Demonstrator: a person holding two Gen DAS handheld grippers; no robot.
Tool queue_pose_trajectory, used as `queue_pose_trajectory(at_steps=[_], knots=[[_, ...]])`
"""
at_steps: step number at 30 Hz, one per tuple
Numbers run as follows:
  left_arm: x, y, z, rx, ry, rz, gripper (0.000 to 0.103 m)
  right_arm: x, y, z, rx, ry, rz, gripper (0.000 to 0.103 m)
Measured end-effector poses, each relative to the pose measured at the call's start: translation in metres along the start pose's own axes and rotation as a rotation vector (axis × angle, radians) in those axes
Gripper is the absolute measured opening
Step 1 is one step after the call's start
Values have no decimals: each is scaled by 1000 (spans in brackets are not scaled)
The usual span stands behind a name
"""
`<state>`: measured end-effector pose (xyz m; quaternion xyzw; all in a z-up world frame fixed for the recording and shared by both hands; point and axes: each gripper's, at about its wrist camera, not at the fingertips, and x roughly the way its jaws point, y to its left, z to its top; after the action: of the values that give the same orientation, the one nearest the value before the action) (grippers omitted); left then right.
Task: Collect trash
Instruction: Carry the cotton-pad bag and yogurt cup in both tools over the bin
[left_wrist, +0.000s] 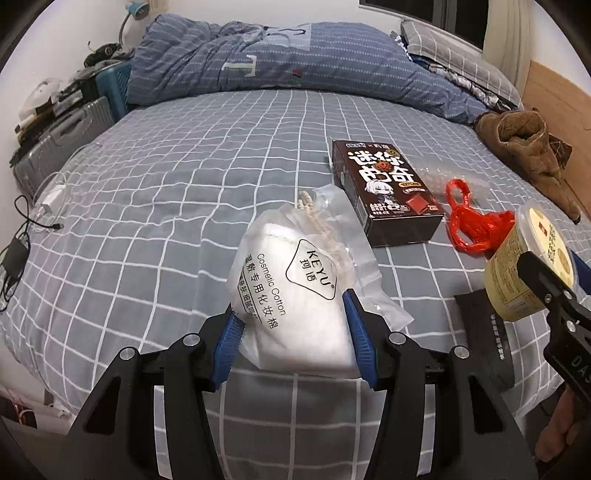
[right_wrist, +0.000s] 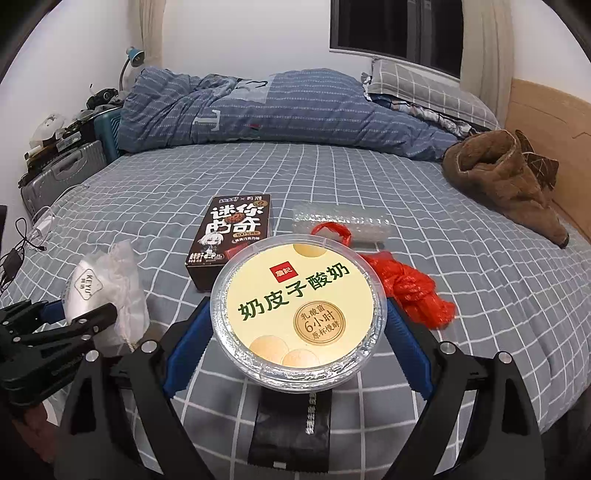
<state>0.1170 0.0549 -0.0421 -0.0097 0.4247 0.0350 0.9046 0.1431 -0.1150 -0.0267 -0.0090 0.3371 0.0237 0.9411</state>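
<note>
Checked grey bedsheet (left_wrist: 166, 192) forms the working surface, with several pieces of rubbish lying on it.

Nearest, both grippers are loaded. The left gripper (left_wrist: 291, 325) is clenched on a cotton pad bag (left_wrist: 291, 291), blue pads pressing its lower sides; the bag's long axis runs away from the jaws, drawstring end farthest. The right gripper (right_wrist: 299, 332) grasps a yogurt tub (right_wrist: 299, 302) across its width, lid facing the camera. Both items appear lifted clear of the sheet, though contact underneath cannot be confirmed. A dark flat wrapper (right_wrist: 291, 428) lies directly beneath the tub, at the near edge.

Beyond, uncollected: a red plastic bag (right_wrist: 406, 288) just right of the tub, a brown snack box (right_wrist: 232, 240) ahead between the two grippers with its long axis pointing away, and a bubble-wrap roll (right_wrist: 343, 221) lying crosswise behind the red bag.

Judgement: neither hand can take more until it unloads. The right hand is nearer the red bag; the box is about equally reachable.
</note>
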Motion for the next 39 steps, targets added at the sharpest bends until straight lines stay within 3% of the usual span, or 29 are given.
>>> queue_pose_trajectory(at_steps=[39], knots=[[-68, -21, -82, 13, 11, -37, 52, -92, -8, -57, 2, -2, -6, 85]])
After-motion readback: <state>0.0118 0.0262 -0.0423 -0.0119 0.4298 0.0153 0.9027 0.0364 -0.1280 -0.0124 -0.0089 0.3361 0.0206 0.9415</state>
